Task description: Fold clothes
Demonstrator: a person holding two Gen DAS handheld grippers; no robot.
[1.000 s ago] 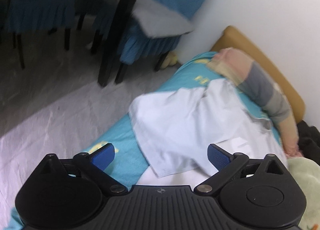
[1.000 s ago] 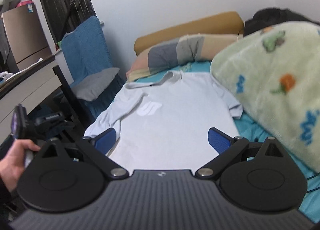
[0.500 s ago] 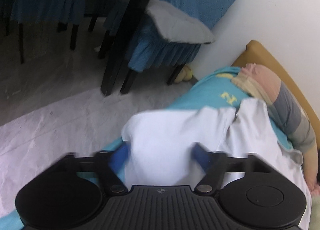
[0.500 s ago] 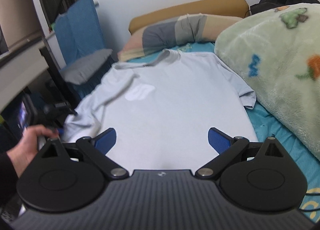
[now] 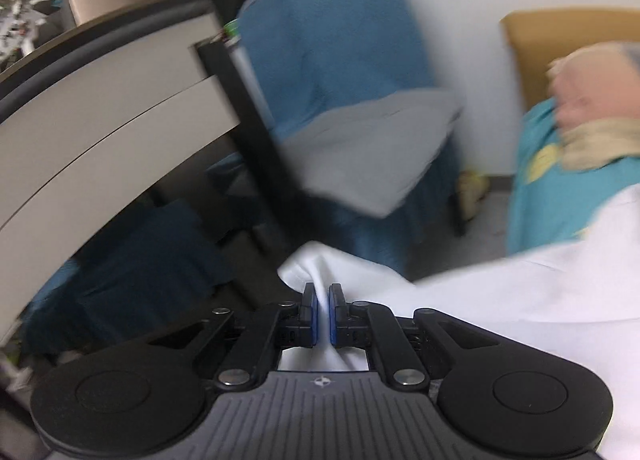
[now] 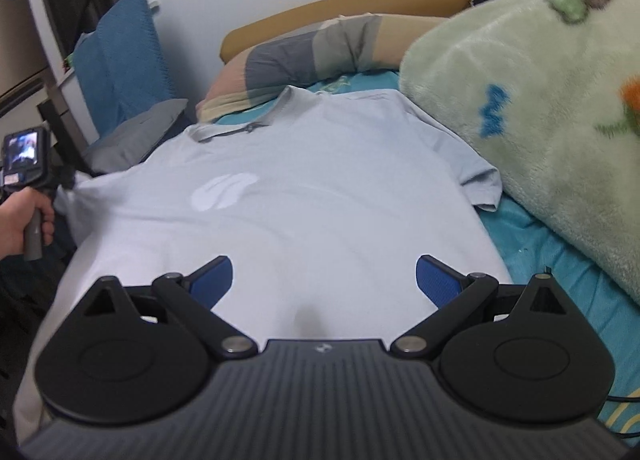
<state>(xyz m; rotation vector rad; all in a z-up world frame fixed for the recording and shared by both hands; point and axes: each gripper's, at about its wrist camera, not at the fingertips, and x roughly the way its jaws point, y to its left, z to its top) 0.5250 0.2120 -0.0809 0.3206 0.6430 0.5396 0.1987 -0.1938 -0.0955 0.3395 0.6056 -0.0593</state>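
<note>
Lying face up on the bed [image 6: 560, 260], the pale blue shirt [image 6: 304, 219] is spread nearly flat, collar toward the pillow [image 6: 304, 47] and hem toward the near edge, with a white logo on the chest. No fold shows in it yet, so the task looks to be at its very start. One sleeve [image 6: 476, 179] lies flat on the far side, just beside the green fleece blanket [image 6: 540, 111]. The other sleeve, at the bed's open edge, is drawn out sideways.

That sleeve is pinched in the left gripper [image 5: 322, 314], whose blue pads are closed tight on a bunch of the cloth [image 5: 316, 272]; from the right wrist view the same tool [image 6: 24, 163] shows in the person's left hand [image 6: 20, 219], off the side of the bed. The right gripper [image 6: 324, 280] hovers over the hem with its jaws spread wide and nothing between them.

As a judgement, the sleeve is being readied for a first fold inward across the body. Left to do: both sleeves or sides in, then the length doubled over.

Beyond the bed stand a chair draped in blue cloth [image 5: 332, 71] and a tabletop [image 5: 100, 99] against the white wall.
</note>
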